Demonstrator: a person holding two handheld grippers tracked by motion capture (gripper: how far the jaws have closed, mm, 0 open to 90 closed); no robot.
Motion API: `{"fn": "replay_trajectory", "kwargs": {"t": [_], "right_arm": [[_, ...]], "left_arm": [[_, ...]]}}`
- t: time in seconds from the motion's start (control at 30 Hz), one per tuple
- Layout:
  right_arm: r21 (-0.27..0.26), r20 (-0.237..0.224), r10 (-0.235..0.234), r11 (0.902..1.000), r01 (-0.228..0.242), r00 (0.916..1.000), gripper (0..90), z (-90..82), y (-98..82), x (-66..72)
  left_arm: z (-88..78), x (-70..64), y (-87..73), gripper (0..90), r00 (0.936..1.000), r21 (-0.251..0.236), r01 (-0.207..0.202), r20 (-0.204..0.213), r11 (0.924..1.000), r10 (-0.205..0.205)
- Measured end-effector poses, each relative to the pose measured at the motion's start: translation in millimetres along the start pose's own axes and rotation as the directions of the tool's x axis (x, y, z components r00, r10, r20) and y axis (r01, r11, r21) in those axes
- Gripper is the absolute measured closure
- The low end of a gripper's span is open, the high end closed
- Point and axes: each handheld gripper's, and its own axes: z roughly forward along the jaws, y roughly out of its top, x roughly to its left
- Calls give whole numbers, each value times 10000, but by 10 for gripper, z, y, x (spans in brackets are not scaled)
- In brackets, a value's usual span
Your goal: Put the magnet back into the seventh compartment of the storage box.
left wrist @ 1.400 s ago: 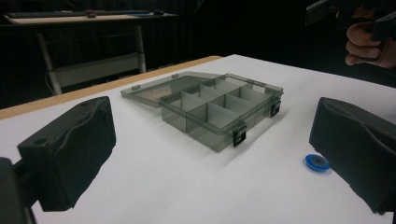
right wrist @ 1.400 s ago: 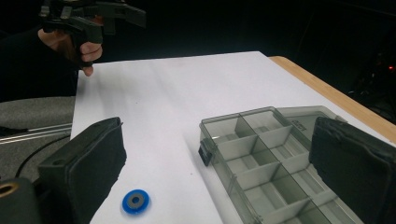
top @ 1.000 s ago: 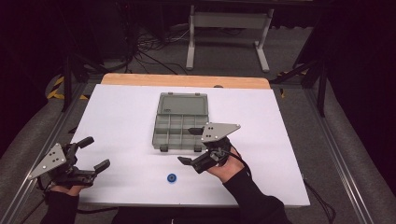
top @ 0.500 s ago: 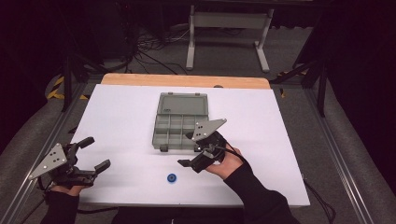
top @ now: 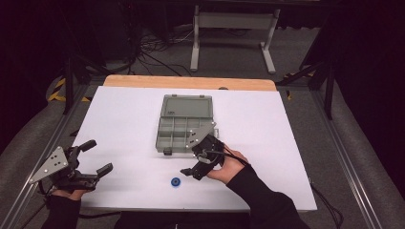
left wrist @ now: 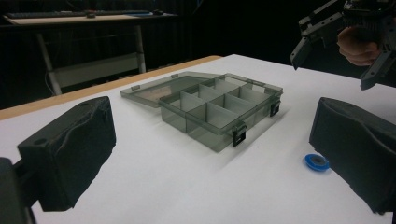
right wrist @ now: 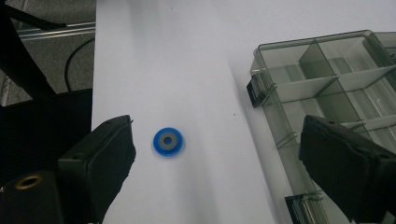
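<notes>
white desk carrying a smoky grey compartment box, lid lying open and flat on the far side, dividers showing empty cells in the left gripper view.

small blue disc with a grey centre lying flat on the desk near the front edge, just in front of the box's near left corner and apart from it. in the right gripper view the blue disc is sitting on bare white surface, to the left of the box's latch corner.

right gripper hanging over the desk at the box's near edge, tilted down toward the disc. its jaws are standing wide apart with nothing clamped; in the right gripper view the disc is lying between the two black jaws, nearer the left one, not touched by either. the jaws have just been closing a little, still wide, with only the disc on the desk beneath them. right gripper also showing at upper right of the left gripper view, raised above the desk.

left gripper resting at the front left of the desk, well apart from box and disc. its jaws are also standing apart, empty, framing the box and disc in the left gripper view.
</notes>
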Motion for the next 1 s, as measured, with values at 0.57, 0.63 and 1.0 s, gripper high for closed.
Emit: {"fn": "replay_trajectory", "kwargs": {"t": [0.57, 0.63, 1.0], "right_arm": [[170, -240, 86, 9998, -82, 9997, 111, 274, -89, 51], [270, -261, 132, 9996, -125, 9996, 110, 315, -100, 62], [667, -427, 168, 9977, -139, 9989, 110, 501, -143, 112]], "left_arm": [[-2, 0, 1, 11, 10000, -1, -12, 7, 10000, 12], [-3, 2, 2, 11, 10000, 3, 3, 11, 10000, -3], [-5, -1, 4, 11, 10000, -15, -6, 4, 10000, 6]]}}
